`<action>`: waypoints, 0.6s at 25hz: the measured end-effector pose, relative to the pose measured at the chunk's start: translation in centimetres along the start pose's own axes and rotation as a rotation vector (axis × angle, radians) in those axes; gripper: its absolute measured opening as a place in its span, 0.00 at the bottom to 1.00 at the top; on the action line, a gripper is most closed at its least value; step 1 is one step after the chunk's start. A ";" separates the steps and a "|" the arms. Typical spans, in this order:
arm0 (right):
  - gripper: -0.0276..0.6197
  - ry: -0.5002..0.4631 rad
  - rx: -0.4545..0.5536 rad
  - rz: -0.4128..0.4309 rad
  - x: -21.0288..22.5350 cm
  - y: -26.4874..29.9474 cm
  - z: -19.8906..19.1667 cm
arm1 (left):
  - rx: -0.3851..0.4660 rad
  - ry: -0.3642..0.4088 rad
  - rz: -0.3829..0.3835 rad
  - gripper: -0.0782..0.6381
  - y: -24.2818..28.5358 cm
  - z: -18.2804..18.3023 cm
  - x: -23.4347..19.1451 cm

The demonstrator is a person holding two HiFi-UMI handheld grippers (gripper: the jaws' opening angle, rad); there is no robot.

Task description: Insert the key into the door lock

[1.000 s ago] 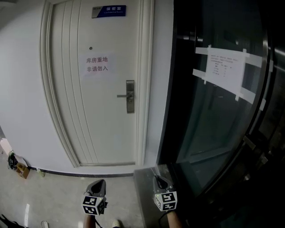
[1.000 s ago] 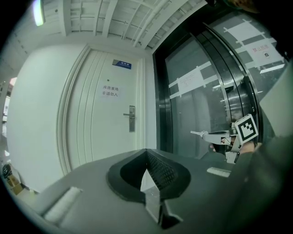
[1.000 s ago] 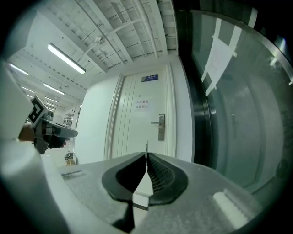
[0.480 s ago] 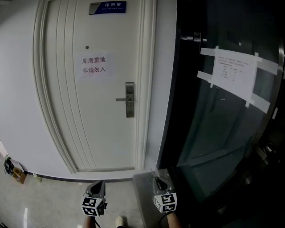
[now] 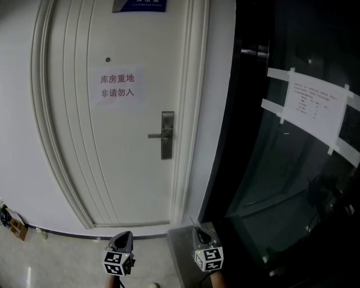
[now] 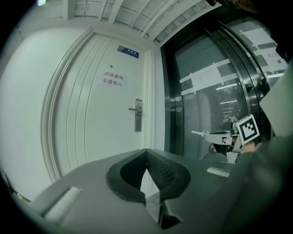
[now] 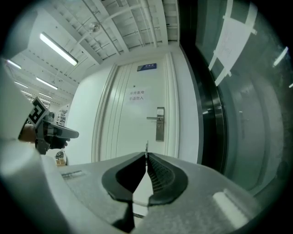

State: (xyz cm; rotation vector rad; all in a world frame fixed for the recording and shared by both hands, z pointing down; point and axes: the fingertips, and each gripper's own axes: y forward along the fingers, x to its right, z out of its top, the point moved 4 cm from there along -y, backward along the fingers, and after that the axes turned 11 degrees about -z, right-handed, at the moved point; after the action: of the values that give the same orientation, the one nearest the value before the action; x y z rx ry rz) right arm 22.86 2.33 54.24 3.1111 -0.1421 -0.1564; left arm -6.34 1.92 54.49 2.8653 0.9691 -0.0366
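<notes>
The white door (image 5: pixel 121 129) stands ahead, with a steel lock plate (image 5: pixel 167 135) and a lever handle (image 5: pixel 156 135) at its right side. My right gripper (image 5: pixel 198 229) is low in the head view, well short of the door, shut on a thin key (image 7: pixel 146 147) whose blade sticks out past the jaw tips. In the right gripper view the key lines up a little left of the lock plate (image 7: pixel 160 124). My left gripper (image 5: pixel 125 235) hangs beside it, jaws together and nothing between them. The left gripper view shows the lock plate (image 6: pixel 138 115) far off.
A dark glass wall (image 5: pixel 281 169) with a taped-on paper sheet (image 5: pixel 315 109) fills the right. The door carries a paper notice (image 5: pixel 117 85) and a blue nameplate (image 5: pixel 139 4). Small clutter (image 5: pixel 14 225) lies on the floor at the left wall.
The door and lock plate have grown larger and nearer in the head view. Both grippers keep their place at the bottom edge, carried along toward the door.
</notes>
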 end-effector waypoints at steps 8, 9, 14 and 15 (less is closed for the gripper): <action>0.06 -0.004 -0.016 -0.035 -2.0 6.4 0.6 | -0.011 -0.011 -0.039 0.11 4.4 0.8 -6.4; 0.06 -0.006 -0.016 -0.038 -2.4 7.2 0.8 | -0.012 -0.013 -0.041 0.11 4.8 0.8 -7.2; 0.06 -0.010 -0.009 -0.062 -3.6 10.8 1.3 | -0.015 -0.013 -0.067 0.11 7.0 1.1 -10.7; 0.06 -0.012 -0.007 -0.067 -3.8 11.5 1.4 | -0.016 -0.012 -0.073 0.11 7.4 1.1 -11.3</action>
State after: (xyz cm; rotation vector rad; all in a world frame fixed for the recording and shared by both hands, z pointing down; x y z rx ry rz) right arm 17.93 -8.78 53.59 3.1096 -0.0369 -0.1759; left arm -10.83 -10.87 54.84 2.8110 1.0672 -0.0517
